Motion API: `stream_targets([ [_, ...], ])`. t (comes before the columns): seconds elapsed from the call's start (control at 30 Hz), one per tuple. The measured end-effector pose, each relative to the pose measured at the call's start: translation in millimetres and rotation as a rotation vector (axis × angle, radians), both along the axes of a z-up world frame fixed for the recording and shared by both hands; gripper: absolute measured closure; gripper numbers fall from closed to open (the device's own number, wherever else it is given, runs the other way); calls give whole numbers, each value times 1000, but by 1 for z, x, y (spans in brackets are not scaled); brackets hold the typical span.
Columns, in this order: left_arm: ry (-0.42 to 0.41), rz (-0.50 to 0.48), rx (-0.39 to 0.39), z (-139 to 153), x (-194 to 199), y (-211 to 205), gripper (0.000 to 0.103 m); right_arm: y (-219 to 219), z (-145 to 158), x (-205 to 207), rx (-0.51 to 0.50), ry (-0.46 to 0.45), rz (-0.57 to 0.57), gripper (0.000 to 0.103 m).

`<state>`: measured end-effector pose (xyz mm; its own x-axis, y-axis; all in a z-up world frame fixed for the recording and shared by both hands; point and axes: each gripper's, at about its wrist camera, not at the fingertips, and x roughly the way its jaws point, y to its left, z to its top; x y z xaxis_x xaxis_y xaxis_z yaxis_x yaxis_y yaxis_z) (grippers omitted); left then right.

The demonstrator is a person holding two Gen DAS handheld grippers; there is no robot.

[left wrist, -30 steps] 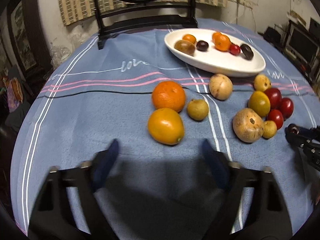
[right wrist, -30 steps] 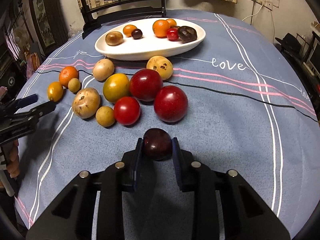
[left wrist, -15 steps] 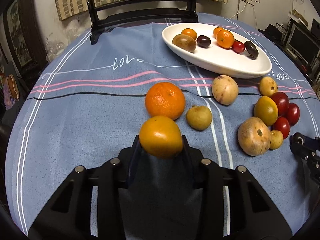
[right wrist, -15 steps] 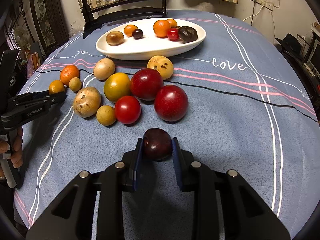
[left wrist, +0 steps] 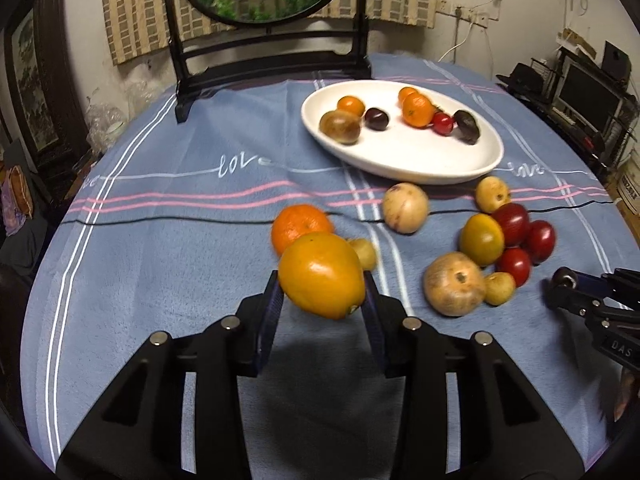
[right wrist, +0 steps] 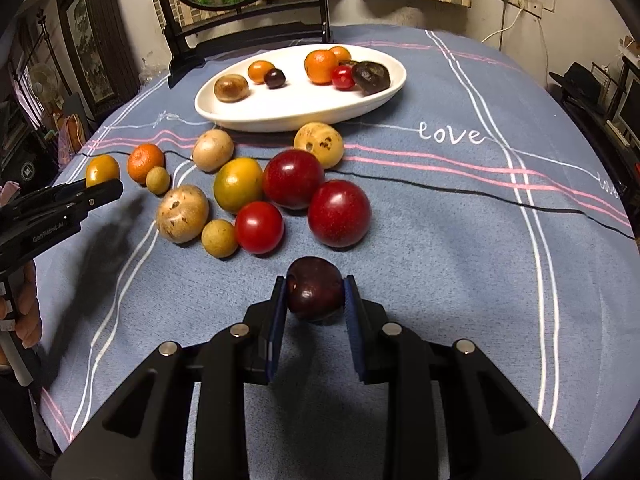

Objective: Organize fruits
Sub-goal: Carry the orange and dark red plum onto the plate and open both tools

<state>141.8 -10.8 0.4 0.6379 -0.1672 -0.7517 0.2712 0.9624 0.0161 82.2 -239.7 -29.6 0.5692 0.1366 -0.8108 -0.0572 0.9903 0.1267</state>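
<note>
My left gripper (left wrist: 322,292) is shut on a yellow-orange fruit (left wrist: 322,274) and holds it above the blue cloth; it shows at the left in the right wrist view (right wrist: 102,169). My right gripper (right wrist: 315,294) is shut on a dark purple plum (right wrist: 315,288) just above the cloth. A white oval plate (left wrist: 416,160) at the back holds several small fruits. Loose fruits lie between the grippers and the plate: a tangerine (left wrist: 301,224), a tan round fruit (right wrist: 182,213), two red plums (right wrist: 338,213).
A dark wooden stand with a round mirror (left wrist: 264,60) stands at the table's far edge behind the plate. The right gripper's tip (left wrist: 592,300) shows at the right edge of the left wrist view. Furniture crowds both sides of the round table.
My left gripper closed on the yellow-orange fruit and lifted it off the cloth, tilting up. My right gripper kept hold of the plum and stayed put.
</note>
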Motion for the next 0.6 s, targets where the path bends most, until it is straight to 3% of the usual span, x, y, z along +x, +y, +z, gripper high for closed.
stream_targets([
  [0.33,-23,-51,-1,20,6,-18,64,-5,31,2,-15,-57,11,75],
  [0.6,-7,-84,-20,33,48,-44,64,-2,62,45,-10,-108,61,74],
])
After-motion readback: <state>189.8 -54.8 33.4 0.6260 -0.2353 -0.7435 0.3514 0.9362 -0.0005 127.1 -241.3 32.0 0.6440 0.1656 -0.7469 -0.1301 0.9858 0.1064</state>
